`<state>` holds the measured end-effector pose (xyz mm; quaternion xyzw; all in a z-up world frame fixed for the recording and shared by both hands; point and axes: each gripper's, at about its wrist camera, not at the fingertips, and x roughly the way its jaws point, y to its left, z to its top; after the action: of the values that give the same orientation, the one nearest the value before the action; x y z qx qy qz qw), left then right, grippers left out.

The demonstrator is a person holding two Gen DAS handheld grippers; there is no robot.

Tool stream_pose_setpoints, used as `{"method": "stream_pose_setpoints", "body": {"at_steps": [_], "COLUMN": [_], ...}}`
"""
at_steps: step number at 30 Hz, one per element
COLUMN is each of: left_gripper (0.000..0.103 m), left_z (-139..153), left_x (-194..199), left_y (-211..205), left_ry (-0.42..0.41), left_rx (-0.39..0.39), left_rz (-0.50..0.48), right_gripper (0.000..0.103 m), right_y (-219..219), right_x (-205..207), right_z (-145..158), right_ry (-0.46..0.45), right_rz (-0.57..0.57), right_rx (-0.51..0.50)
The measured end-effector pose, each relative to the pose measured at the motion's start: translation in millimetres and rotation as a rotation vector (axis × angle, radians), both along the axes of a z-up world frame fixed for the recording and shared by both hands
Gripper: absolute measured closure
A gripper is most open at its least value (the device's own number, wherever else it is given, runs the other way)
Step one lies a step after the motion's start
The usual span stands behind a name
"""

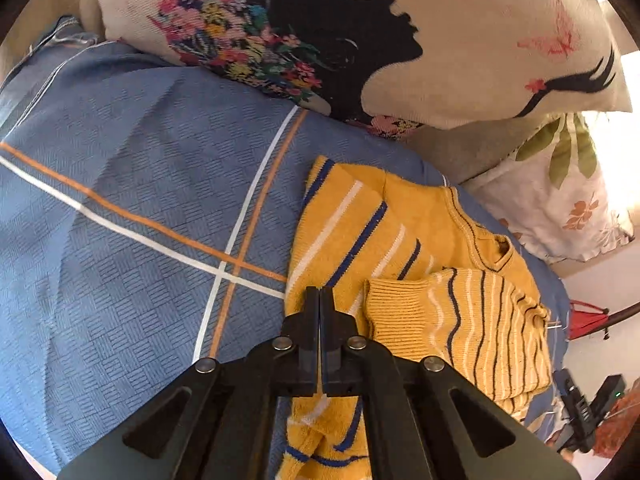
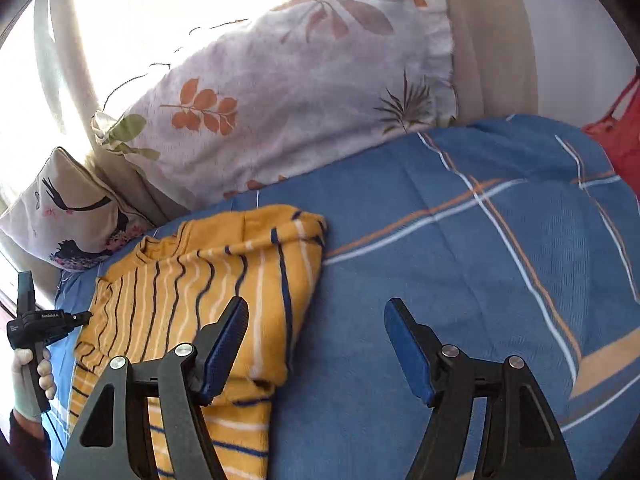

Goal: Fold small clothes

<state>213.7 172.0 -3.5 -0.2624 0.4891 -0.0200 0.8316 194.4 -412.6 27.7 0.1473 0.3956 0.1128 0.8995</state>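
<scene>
Left wrist view shows the left tongs (image 1: 319, 294) clenched tight over the yellow striped sweater (image 1: 400, 248), though whether any knit is pinched between them I cannot tell, while the right tongs (image 2: 316, 316) hang released above the garment's edge on the blue checked bedspread (image 2: 460, 280). To finish this fold well, I judge the sleeve (image 1: 460, 320) lying across the body should be pressed flat and its edges squared before the hem is brought up. One sweater, two pillows: a silhouette pillow (image 1: 400, 32) and a leaf-print pillow (image 2: 300, 92).
</scene>
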Motion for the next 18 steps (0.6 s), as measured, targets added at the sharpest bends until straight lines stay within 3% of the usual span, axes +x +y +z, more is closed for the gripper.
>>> {"method": "stream_pose_setpoints", "body": {"at_steps": [2, 6, 8, 11, 15, 18], "left_gripper": [0.102, 0.065, 0.056, 0.042, 0.042, 0.033], "left_z": [8.8, 21.5, 23.3, 14.8, -12.1, -16.7], "left_x": [-18.6, -73.6, -103.9, -145.7, -181.5, -208.3], "left_y": [5.4, 7.2, 7.1, 7.1, 1.1, -8.0], "left_ry": [-0.028, -0.071, -0.096, -0.099, -0.048, -0.090], "left_rx": [0.003, 0.062, 0.106, 0.094, 0.010, -0.033], "left_rz": [-0.006, -0.060, -0.066, -0.078, -0.112, -0.102], "right_gripper": [0.028, 0.028, 0.022, 0.021, 0.021, 0.020], "right_y": [-3.8, 9.9, 15.4, 23.6, 35.3, 46.0], "right_x": [-17.0, -52.1, -73.6, -96.2, -118.9, -133.1], "right_z": [-12.4, -43.3, -46.7, -50.2, -54.9, -60.7], "right_ry": [0.025, 0.073, 0.039, 0.037, 0.059, 0.092], "right_rz": [0.016, 0.074, 0.085, 0.131, 0.210, 0.293], "right_rx": [0.030, 0.080, 0.079, 0.114, 0.205, 0.320]}}
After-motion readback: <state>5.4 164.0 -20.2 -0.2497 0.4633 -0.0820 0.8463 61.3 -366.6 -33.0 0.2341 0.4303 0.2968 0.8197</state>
